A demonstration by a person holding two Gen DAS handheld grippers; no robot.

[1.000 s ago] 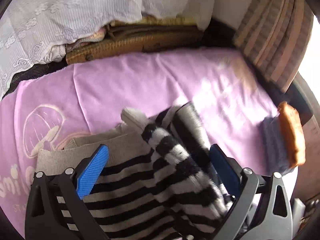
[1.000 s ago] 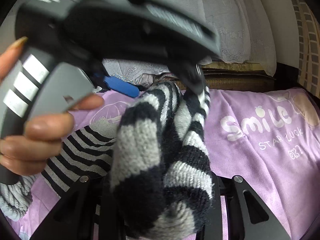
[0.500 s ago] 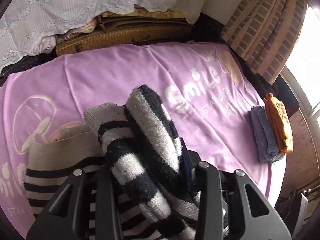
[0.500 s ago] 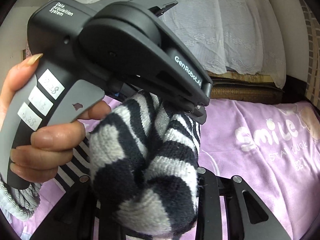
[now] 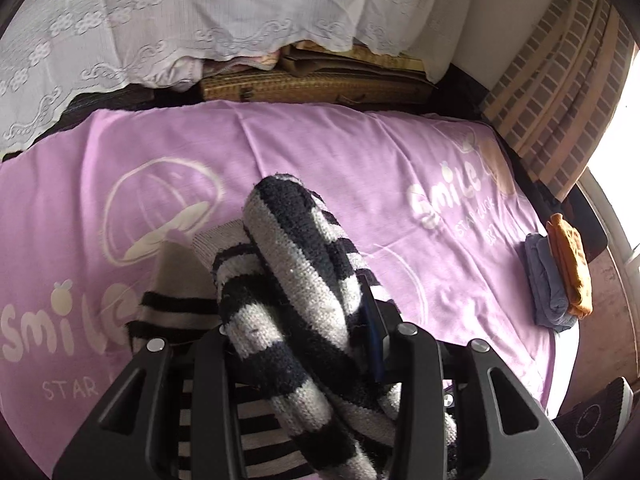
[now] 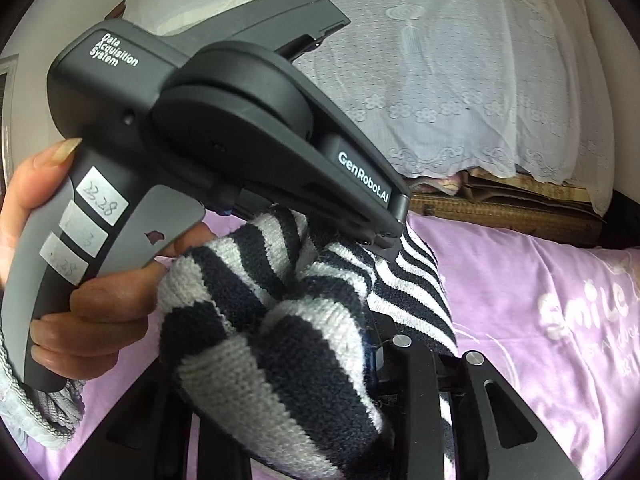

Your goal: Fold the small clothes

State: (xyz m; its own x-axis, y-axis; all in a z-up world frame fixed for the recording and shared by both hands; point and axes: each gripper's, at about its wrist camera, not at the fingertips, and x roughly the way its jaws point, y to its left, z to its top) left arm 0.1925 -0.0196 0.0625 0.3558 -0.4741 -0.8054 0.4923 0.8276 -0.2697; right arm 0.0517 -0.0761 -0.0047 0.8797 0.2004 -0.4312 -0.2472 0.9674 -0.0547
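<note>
A black-and-white striped knit garment (image 5: pixel 296 248) is bunched up and lifted off the purple sheet (image 5: pixel 360 160). My left gripper (image 5: pixel 304 332) is shut on one thick fold of it, with the blue pad just showing at the right side. The rest of the garment trails flat below. In the right wrist view my right gripper (image 6: pixel 280 364) is shut on another fold of the same striped garment (image 6: pixel 248 292). Just above it is the left gripper's black body (image 6: pixel 224 120), held by a hand (image 6: pixel 80 300). The two grippers are close together.
A folded pile of blue-grey and orange clothes (image 5: pixel 560 276) lies at the sheet's right edge. A wicker chest (image 5: pixel 312 84) under a white lace cloth (image 5: pixel 200 12) stands behind the bed. A brick-patterned curtain (image 5: pixel 560 80) hangs at the right.
The left gripper was open over the striped garment and has shut on a fold. Both grippers have lifted the bunched fabric and carried it sideways across the sheet.
</note>
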